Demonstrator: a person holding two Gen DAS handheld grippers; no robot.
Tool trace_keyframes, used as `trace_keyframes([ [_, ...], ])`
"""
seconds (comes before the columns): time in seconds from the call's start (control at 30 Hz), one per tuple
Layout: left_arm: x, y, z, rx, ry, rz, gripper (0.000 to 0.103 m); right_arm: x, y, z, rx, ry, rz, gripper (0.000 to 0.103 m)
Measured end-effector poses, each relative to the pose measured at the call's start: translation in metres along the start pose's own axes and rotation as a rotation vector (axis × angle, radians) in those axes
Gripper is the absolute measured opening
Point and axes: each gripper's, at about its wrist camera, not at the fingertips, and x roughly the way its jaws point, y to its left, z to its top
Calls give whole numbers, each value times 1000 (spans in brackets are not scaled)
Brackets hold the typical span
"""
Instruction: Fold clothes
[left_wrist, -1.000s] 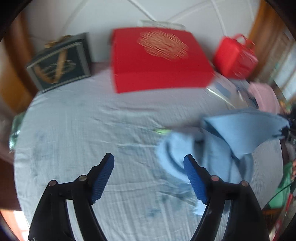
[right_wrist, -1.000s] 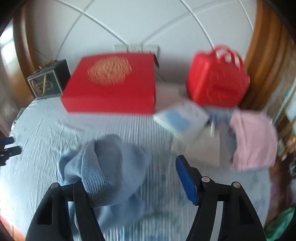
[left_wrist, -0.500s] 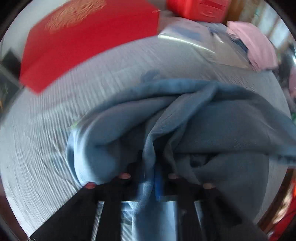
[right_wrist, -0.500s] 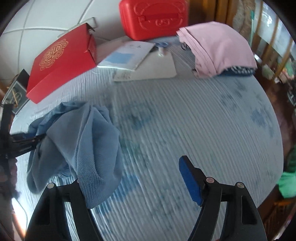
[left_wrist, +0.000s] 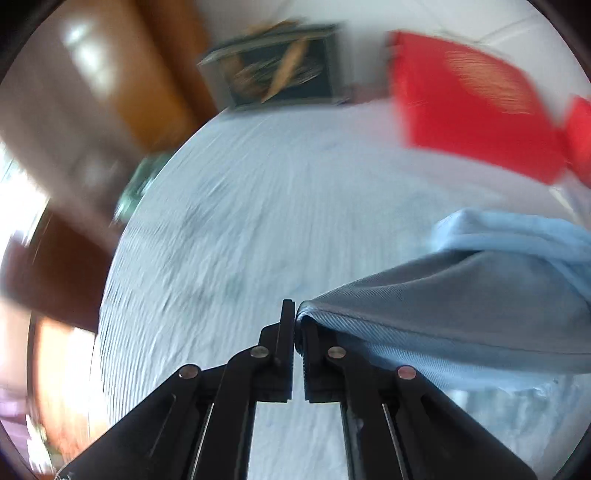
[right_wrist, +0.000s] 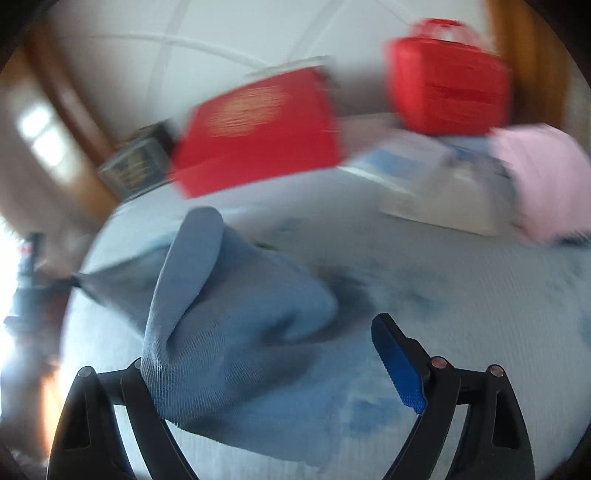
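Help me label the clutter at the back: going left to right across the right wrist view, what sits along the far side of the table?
Dark gift bag → flat red box → red case with handle → pink cloth.

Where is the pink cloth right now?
In the right wrist view the pink cloth lies at the far right of the bed, just below the red bag.

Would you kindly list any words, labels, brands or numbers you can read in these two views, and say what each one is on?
None can be read.
Red box: gold emblem, smeared by motion blur.
Dark gift bag: gold pattern, blurred.
Red case: embossed marks, blurred.
White packet: blue patch, no legible text.
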Motion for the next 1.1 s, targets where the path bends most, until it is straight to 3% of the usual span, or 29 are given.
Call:
trace_keyframes([
  [0.1, 27, 44, -25, -107, 64, 98, 4, 8, 20, 3, -77, 78, 97, 91],
  [0.23, 55, 82, -52, -187, 148, 176, 7, 23, 13, -16, -113, 184, 35, 90],
  [0.3, 58, 85, -58, -205, 175, 120, 7, 24, -18, -29, -39, 219, -13, 91],
  [0.37, 44, 79, -64, -174, 202, -19, 8, 25, -45, -38, 30, 233, -58, 91],
  [0.43, 15, 66, -69, -115, 168, -128, 9, 24, -60, -43, 55, 233, -96, 90],
  [0.5, -15, 54, -70, -67, 122, -201, 17, 21, -66, -46, 114, 201, -34, 91],
  [0.6, -56, 26, -68, 12, 38, -287, 44, 23, -61, -43, 142, 167, 51, 91],
  [0.63, -67, 15, -67, 46, 9, -318, 51, 24, -55, -42, 122, 161, 44, 91],
  [0.7, -73, -21, -77, 130, 2, -360, 58, 26, -41, -37, 89, 145, 51, 90],
  [0.8, -82, -75, -91, 256, -8, -422, 60, 25, -31, -37, 82, 120, 92, 90],
  [1.1, -108, -237, -135, 639, -38, -602, 60, 14, -42, -39, 122, 104, 77, 90],
])
